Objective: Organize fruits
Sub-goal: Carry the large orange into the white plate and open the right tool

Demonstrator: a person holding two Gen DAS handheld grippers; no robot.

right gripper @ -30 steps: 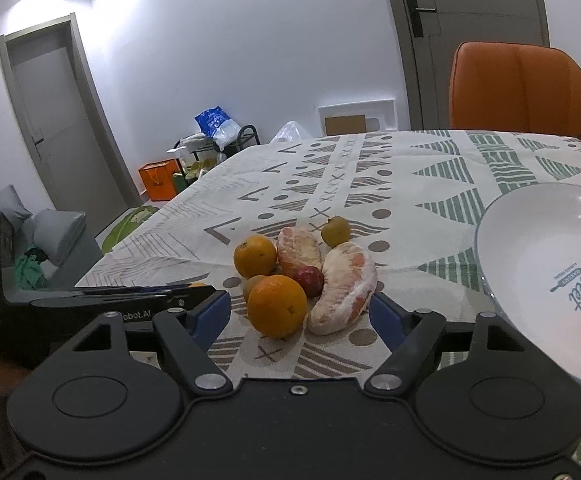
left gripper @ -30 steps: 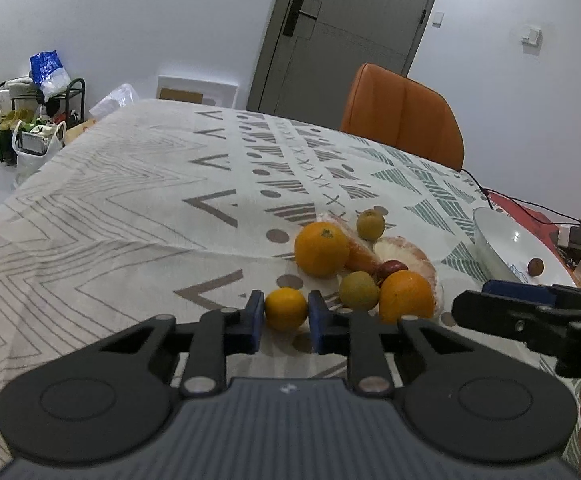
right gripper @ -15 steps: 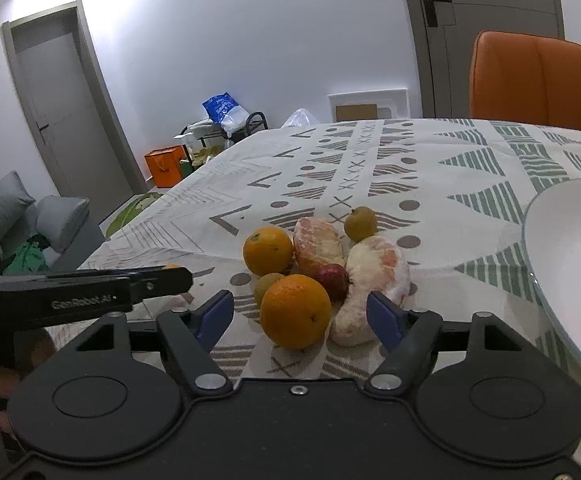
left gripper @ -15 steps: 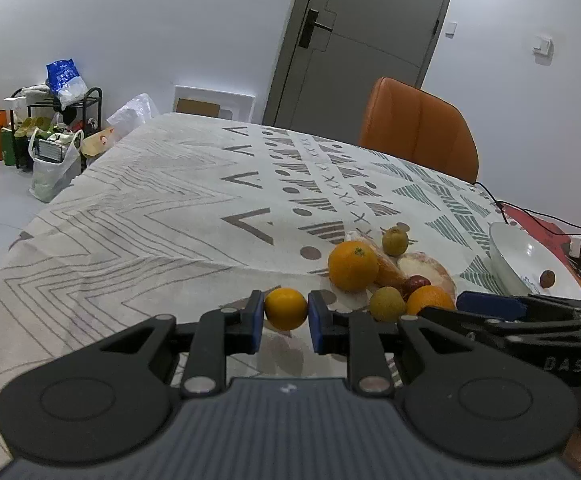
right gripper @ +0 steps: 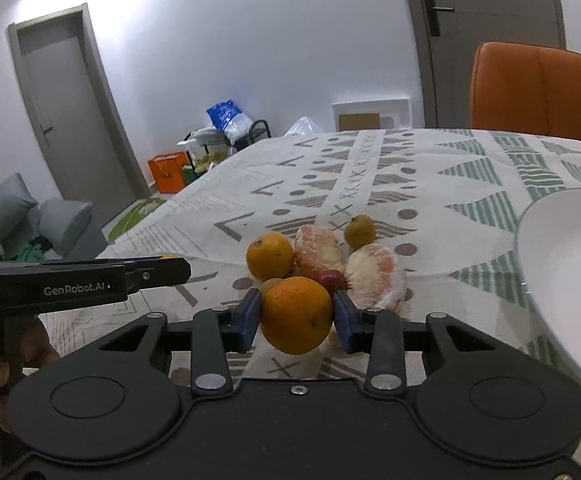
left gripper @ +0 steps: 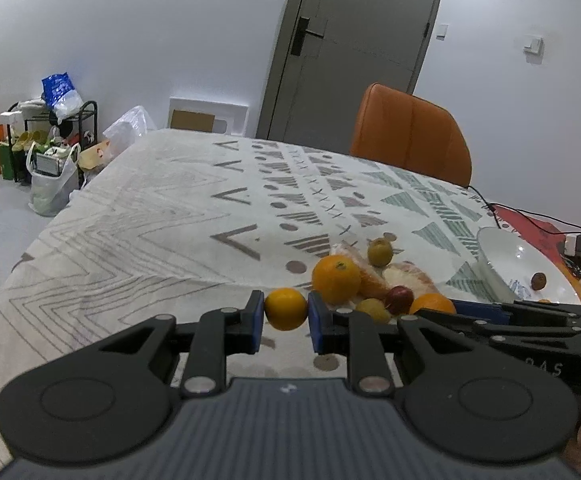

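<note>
My left gripper (left gripper: pixel 284 316) is shut on a small orange (left gripper: pixel 285 309), held just above the patterned tablecloth (left gripper: pixel 162 216). To its right lies the fruit pile: a big orange (left gripper: pixel 336 278), peeled pomelo pieces (right gripper: pixel 374 276), small greenish fruits (right gripper: pixel 359 231) and a small red fruit (right gripper: pixel 330 280). My right gripper (right gripper: pixel 295 318) has its jaws closing on the nearest large orange (right gripper: pixel 296 314), and both blue pads touch its sides. The white bowl (right gripper: pixel 562 280) stands to the right, with a small brown fruit (left gripper: pixel 538 280) in it.
An orange chair (left gripper: pixel 410 136) stands at the table's far side. Cables and a red mat (left gripper: pixel 530 224) lie behind the bowl. The table's left edge drops to the floor, where bags and a rack (left gripper: pixel 50 148) stand.
The right gripper's jaws have come together from wide open onto the large orange. The left gripper has kept its hold on the small orange.
</note>
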